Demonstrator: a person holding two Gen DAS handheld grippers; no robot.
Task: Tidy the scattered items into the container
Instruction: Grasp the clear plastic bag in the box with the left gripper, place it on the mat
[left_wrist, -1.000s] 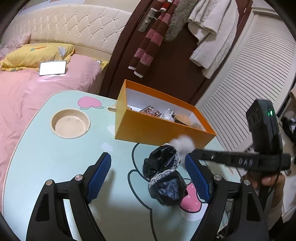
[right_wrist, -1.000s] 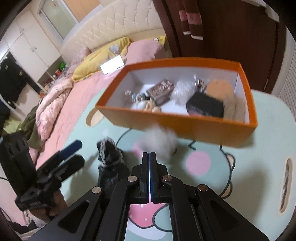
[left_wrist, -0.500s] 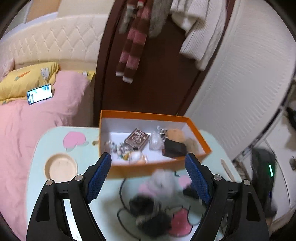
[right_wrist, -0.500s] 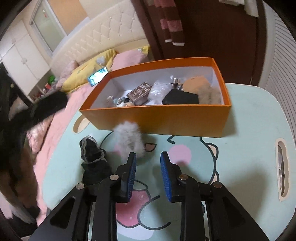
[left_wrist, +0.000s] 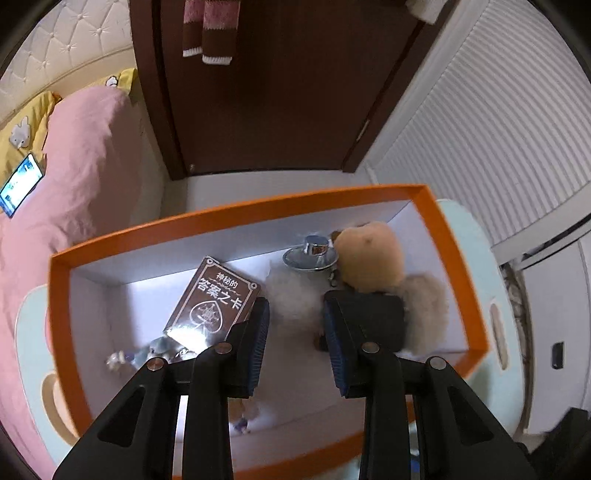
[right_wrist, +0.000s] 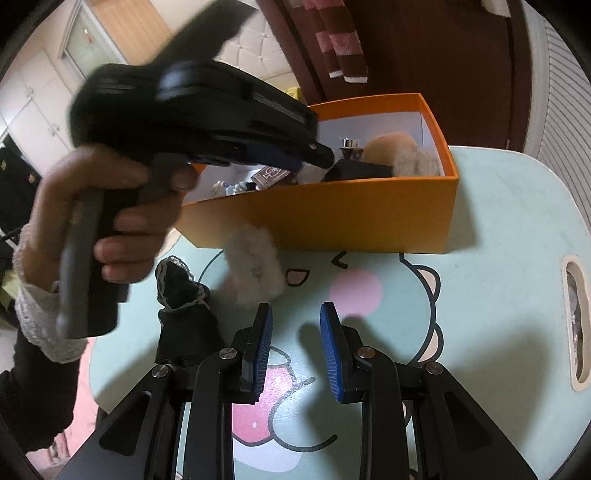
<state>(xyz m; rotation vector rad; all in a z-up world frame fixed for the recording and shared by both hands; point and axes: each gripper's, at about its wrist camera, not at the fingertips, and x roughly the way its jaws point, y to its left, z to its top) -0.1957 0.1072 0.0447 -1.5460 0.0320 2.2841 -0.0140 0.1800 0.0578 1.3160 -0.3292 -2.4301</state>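
An orange box (left_wrist: 236, 218) (right_wrist: 332, 218) stands on the pale green table (right_wrist: 498, 229). In it lie a brown card box (left_wrist: 214, 299), a white fluffy ball (left_wrist: 291, 295), a tan plush (left_wrist: 365, 254), a black case (left_wrist: 373, 317) and a metal piece (left_wrist: 312, 251). My left gripper (left_wrist: 295, 328) is open and hovers over the box, around the white ball; it also shows in the right wrist view (right_wrist: 221, 110). My right gripper (right_wrist: 295, 347) is open and empty above the table. A grey fluffy ball (right_wrist: 255, 262) and a black lace cloth (right_wrist: 184, 306) lie on the table in front of the box.
A pink bed (left_wrist: 74, 155) with a lit phone (left_wrist: 18, 184) lies to the left. A dark brown door (left_wrist: 266, 92) with a striped scarf stands behind the box. White slatted doors (left_wrist: 498, 129) are at the right. The table has a handle slot (right_wrist: 576, 325).
My left gripper rose from the table and swung over the box, its jaws narrower. My right gripper opened, let go of the grey fluffy ball and drew back.
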